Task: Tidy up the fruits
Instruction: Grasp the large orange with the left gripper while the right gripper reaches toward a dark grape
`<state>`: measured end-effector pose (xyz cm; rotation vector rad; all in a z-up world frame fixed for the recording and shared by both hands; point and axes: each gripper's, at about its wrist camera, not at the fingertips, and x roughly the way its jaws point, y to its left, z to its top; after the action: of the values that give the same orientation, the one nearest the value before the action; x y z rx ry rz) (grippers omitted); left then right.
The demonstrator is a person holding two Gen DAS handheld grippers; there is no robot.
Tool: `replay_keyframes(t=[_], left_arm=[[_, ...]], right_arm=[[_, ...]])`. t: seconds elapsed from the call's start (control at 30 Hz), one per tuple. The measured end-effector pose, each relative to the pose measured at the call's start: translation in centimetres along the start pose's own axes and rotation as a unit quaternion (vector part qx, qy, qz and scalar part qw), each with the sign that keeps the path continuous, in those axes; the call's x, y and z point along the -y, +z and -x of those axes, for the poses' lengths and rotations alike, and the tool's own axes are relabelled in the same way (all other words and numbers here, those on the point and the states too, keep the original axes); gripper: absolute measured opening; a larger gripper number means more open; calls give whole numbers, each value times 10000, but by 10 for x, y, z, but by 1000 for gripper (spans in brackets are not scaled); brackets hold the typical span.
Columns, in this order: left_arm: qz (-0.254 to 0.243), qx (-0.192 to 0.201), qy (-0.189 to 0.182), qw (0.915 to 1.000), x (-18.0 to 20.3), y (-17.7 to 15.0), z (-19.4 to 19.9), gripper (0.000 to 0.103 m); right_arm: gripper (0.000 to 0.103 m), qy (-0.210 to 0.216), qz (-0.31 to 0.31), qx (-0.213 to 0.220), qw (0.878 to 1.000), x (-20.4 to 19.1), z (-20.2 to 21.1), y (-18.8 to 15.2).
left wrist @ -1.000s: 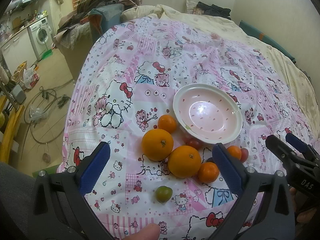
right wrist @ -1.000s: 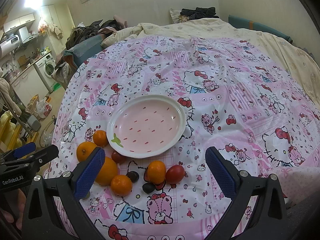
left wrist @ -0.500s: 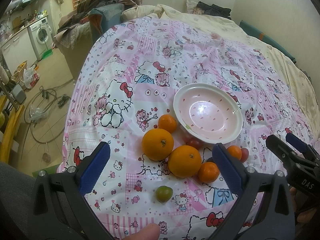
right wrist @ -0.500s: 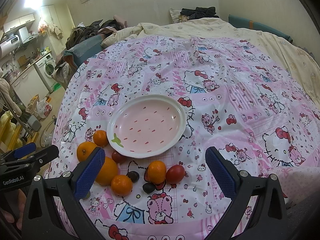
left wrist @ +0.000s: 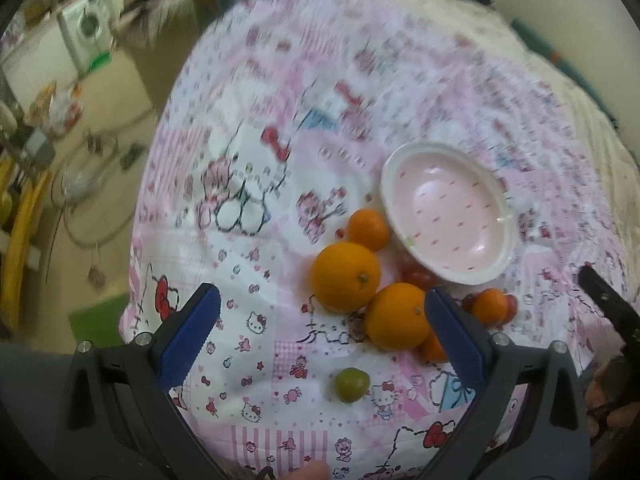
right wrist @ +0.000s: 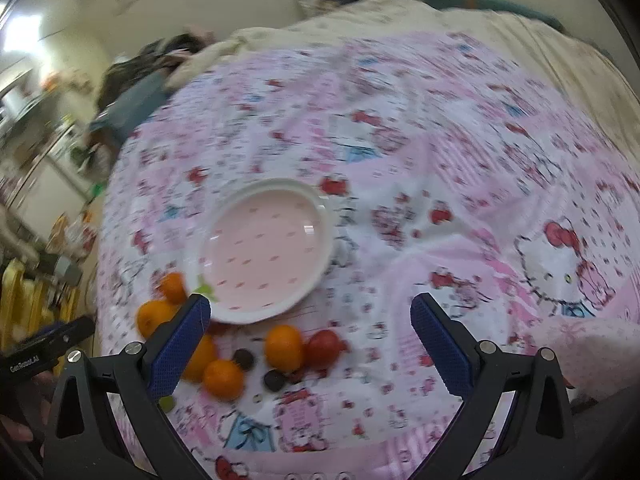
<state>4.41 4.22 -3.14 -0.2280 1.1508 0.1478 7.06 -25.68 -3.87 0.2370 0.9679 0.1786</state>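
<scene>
You've just started swinging both grippers toward the fruit; left gripper (left wrist: 320,344) and right gripper (right wrist: 310,340) fingers released, plate (right wrist: 324,240) unfilled

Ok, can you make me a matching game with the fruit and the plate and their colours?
Things:
1. plate
2. little fruit nearest the left gripper
3. biggest round fruit
4. fruit beside the small orange one

Colours:
A. orange
B. red
C. pink with a white rim
D. green

Pairs: 1-C, 2-D, 3-A, 4-B
</scene>
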Motion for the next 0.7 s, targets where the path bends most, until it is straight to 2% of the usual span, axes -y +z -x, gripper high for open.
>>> replay_keyframes(t=[0.1, 0.23, 0.3, 0.5, 0.57, 0.6, 0.7], left_arm=[[240, -654, -200, 9974, -1, 11, -31, 99], [395, -1116, -169, 9928, 9, 19, -63, 89], [383, -1283, -179, 9908, 18, 21, -77, 88], [399, -1552, -126, 9870, 30, 20, -103, 80], [374, -1564, -34, 9870, 32, 19, -109, 74], [384, -1581, 13, 9867, 32, 19, -113, 67], [585, -1588, -146, 9855, 31, 17, -118, 59]], right_arm=[[102, -19, -406, -191, 9990, 16, -8, 0], [102, 107, -659, -440, 9968, 23, -15, -5], [102, 104, -665, -472, 9966, 24, -17, -7], [102, 130, -747, -568, 9955, 28, -21, -9], [102, 155, -769, -615, 9950, 29, -23, -10], [102, 166, -772, -637, 9948, 28, -24, -10], [102, 279, -792, -810, 9932, 27, -29, -13]])
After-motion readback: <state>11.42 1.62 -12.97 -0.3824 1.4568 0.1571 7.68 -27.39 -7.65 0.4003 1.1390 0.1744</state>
